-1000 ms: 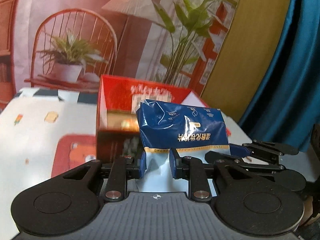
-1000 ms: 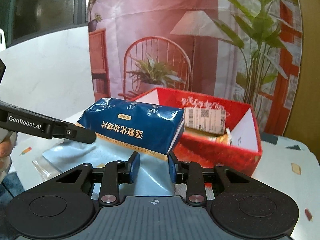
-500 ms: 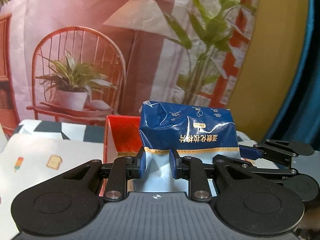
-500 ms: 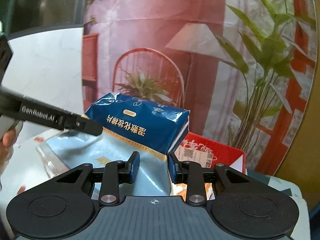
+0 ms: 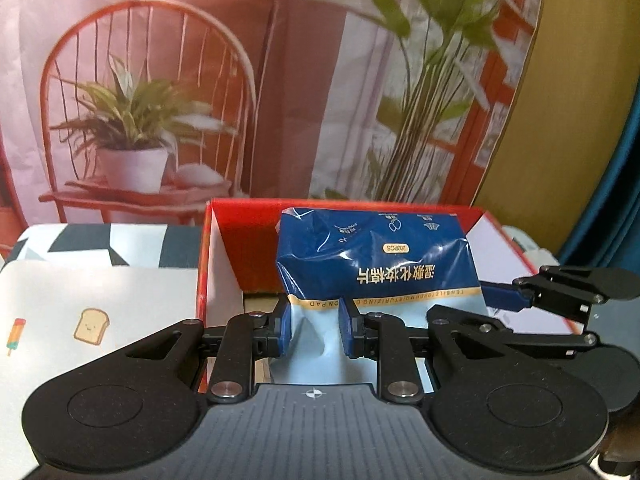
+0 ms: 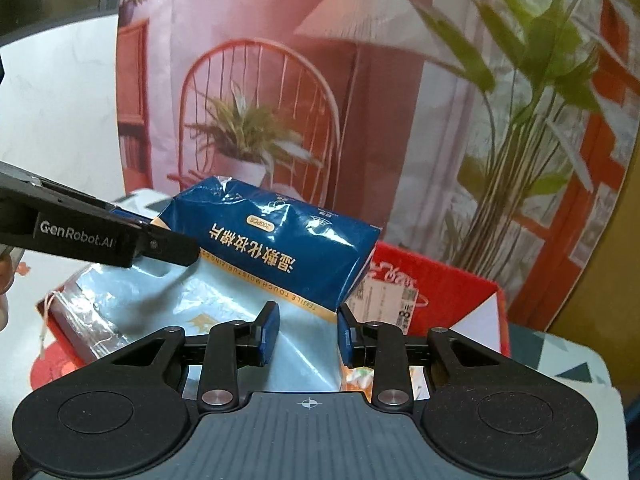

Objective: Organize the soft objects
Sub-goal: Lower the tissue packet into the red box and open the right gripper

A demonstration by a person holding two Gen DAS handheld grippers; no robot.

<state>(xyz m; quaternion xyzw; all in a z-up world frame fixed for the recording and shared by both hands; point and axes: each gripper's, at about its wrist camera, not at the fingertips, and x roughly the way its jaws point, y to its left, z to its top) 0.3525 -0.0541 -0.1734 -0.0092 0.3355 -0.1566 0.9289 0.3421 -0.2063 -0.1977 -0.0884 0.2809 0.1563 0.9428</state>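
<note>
Taking the red box (image 5: 216,240) as the marker: the left gripper (image 5: 312,330) is pinched on the pale lower edge of the blue cotton-pad pack (image 5: 376,256), which hangs over the box's open top, and the right gripper (image 6: 306,330) is clamped on that same soft edge further right. The risk I'd watch is the slack film slipping or tearing if the two hands drift apart, or the pack catching the box wall and tipping out. Most of the box's floor is hidden behind the pack; a labelled item (image 6: 386,300) inside is only partly readable, and the crinkled clear packet (image 6: 76,320) left of the box is cut off.
</note>
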